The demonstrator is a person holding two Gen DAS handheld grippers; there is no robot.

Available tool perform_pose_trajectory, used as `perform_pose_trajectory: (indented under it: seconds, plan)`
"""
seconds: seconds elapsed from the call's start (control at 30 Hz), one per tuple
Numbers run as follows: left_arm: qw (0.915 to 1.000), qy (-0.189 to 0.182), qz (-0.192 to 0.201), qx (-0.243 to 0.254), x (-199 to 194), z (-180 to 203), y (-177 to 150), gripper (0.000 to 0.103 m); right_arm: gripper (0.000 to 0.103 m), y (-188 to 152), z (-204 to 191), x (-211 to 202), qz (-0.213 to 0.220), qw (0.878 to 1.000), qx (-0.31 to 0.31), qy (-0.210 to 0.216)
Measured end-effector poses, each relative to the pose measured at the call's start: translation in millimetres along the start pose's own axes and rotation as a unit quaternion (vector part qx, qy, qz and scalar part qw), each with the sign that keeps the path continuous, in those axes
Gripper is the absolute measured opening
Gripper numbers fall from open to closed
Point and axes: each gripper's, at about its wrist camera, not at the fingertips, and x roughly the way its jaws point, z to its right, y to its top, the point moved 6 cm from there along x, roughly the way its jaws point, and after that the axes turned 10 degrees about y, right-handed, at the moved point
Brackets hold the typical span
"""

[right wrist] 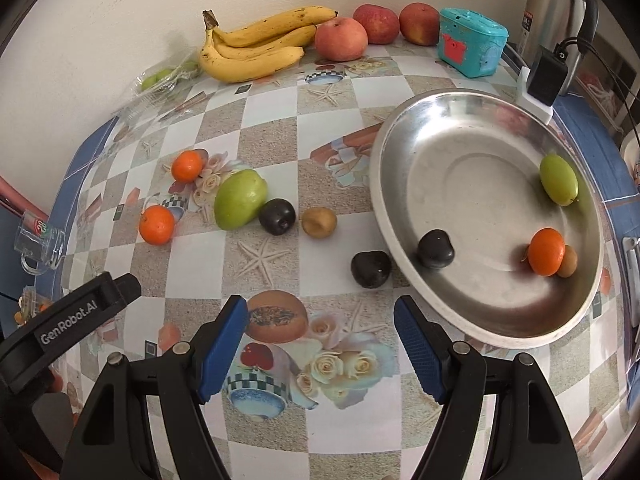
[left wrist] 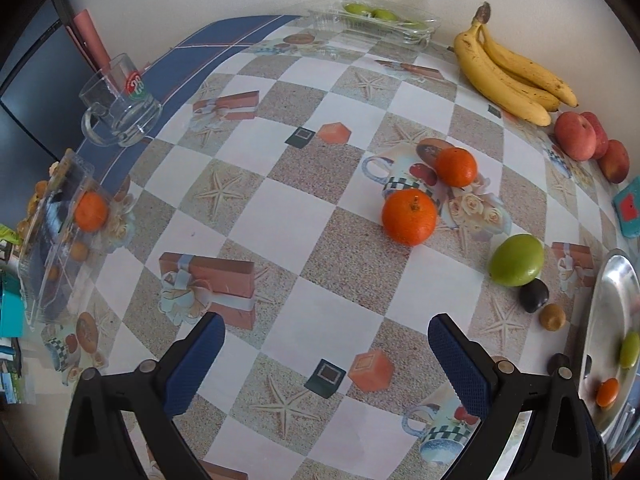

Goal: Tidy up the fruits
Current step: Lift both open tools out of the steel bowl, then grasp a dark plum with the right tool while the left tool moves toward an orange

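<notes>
Only the right wrist view is showing the whole steel dish (right wrist: 472, 208), holding a green fruit (right wrist: 558, 179), a tangerine (right wrist: 546, 257) and a dark plum (right wrist: 435, 249); bananas (right wrist: 256, 46) are lying lengthwise along the wall, stems pointing left; right gripper (right wrist: 320, 344) and left gripper (left wrist: 324, 356) are both gaping empty.

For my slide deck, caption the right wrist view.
Open hand-held gripper above the tablecloth; steel dish holds four fruits, more lie loose.
</notes>
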Motion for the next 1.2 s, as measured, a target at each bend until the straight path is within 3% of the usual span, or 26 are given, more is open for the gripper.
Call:
perform_pose_trajectory:
  seconds: [0.6, 1.2]
  plan:
    - [0.9995, -0.005, -0.031, 0.001, 20, 1, -4, 0.103, 0.077, -10, -6, 24, -0.032, 0.999, 0.023, -0.011]
    - [0.9986, -0.030, -0.044, 0.005, 28, 6, 4, 0.103, 0.077, -9, 23, 38, -0.043, 0.996, 0.064, -0.033]
